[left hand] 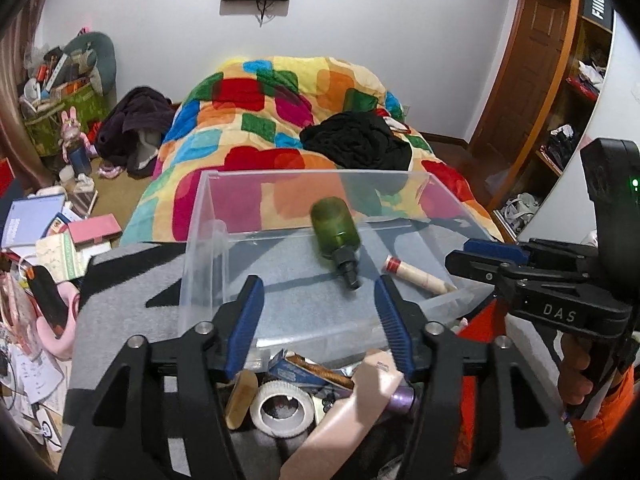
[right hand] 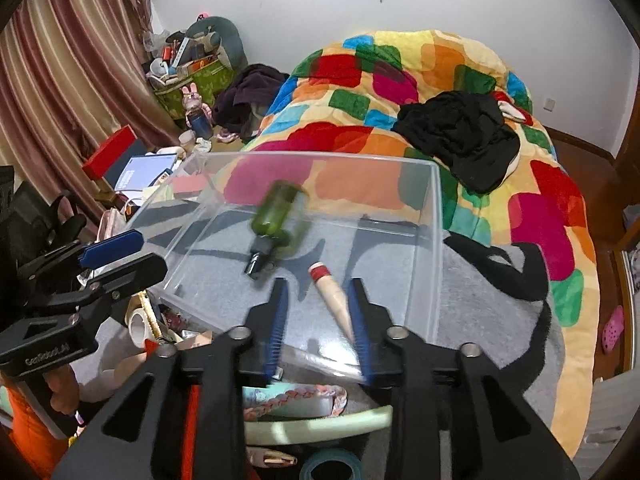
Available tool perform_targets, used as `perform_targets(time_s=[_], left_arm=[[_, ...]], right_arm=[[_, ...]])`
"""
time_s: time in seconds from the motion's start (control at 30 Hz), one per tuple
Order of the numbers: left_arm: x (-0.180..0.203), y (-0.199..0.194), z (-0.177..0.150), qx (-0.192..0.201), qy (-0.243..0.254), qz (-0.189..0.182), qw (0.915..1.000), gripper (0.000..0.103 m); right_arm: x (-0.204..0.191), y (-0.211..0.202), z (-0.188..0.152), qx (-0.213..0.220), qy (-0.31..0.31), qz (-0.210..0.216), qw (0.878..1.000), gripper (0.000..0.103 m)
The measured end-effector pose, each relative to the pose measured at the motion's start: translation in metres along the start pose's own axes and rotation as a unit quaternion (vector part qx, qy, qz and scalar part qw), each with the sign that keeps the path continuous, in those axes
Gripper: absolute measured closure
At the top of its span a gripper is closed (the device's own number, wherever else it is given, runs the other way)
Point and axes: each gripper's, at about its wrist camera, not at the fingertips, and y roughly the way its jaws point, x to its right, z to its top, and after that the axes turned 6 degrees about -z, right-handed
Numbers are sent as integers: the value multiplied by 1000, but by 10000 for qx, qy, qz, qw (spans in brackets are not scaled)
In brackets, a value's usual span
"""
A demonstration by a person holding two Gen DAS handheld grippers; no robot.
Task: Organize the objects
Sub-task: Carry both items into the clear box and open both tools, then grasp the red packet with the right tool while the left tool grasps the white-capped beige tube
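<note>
Jaws, left: my left gripper (left hand: 320, 320) stands spread wide and holds nothing, hanging just short of the near wall of the clear plastic bin (left hand: 200, 240).
Jaws, right: my right gripper (right hand: 320, 320) is spread too, empty, poised over the bin's near edge; its blue pads (right hand: 280, 312) are blurred.
Green bottle: the green bottle (left hand: 335, 229) is inside the bin, tilted with its dark pump cap toward me and its body motion-blurred. I cannot tell whether it has come to rest on the floor of the bin.
Tube: a cream tube with a red band (left hand: 416, 276) lies flat on the bin floor near the right wall, just beside the bottle but apart from it.
Why the bin is here: it sits on a grey blanket (left hand: 120, 300) at the foot of the bed, open side up and close to me, so loose items can drop in from either hand.
Still to sort: a roll of white tape (left hand: 280, 404), a pink tube (left hand: 352, 412) and other clutter lie heaped just in front of the bin, below my left jaws; a braided headband (right hand: 296, 400) lies under my right.
Progress, as I judge it: early, with two things binned and most of the pile waiting.
Next move, as I judge it: lower one gripper to the heap and pick something graspable, such as the tape roll.
</note>
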Motion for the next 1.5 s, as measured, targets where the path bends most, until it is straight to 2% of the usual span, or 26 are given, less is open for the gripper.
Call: perform_targets(time_s=[0.1,0.17,0.2,0.23,0.43,0.67,0.77,0.9,1.0,1.07,1.2,1.27,1.33,1.37,1.5], left_arm=[[6,-10,-2,94,112,58,9999,38],[9,-16,-5,124,154,80,9998,29],[10,-19,-7,161,162,105,9997,20],[11,-23,-9,209,170,127,9996,15],[14,-40,-27,290,269,240,9989,15],[7,-46,-63,61,219,246,9994,15],[2,-41,-80,-164,252,305,9991,15],[-4,-26,-99,-547,250,333,9976,15],[-11,-19,-110,-605,136,304,9976,15],[-13,-18,-114,-490,77,357,9981,18],[-10,-19,-117,-275,149,585,9978,38],[-9,-20,-118,-220,160,586,9979,48],[-8,-21,-119,-190,187,567,9980,52],[-7,-22,-120,-181,194,550,9981,52],[-4,-26,-123,-161,268,403,9987,58]], right_arm=[[-1,-14,-3,168,-1,-78,9998,59],[-2,-25,-5,287,-15,-123,9995,55],[-3,-29,-6,336,-27,-155,9993,51],[-4,-34,-8,388,-42,-188,9991,47],[-11,-63,-30,659,-15,-228,9976,26],[-22,-66,-70,397,198,70,9990,24],[-28,-60,-90,222,247,163,9993,21],[-36,-51,-108,1,275,249,9993,21],[-42,-46,-116,-65,241,220,9994,21],[-47,-42,-119,-87,184,121,9997,21],[-54,-38,-122,0,104,-107,9999,21],[-56,-40,-122,78,61,-152,9998,27],[-57,-42,-122,125,-28,-166,9998,42],[-58,-42,-122,129,-64,-176,9997,46],[-58,-44,-125,180,-98,-182,9996,51]])
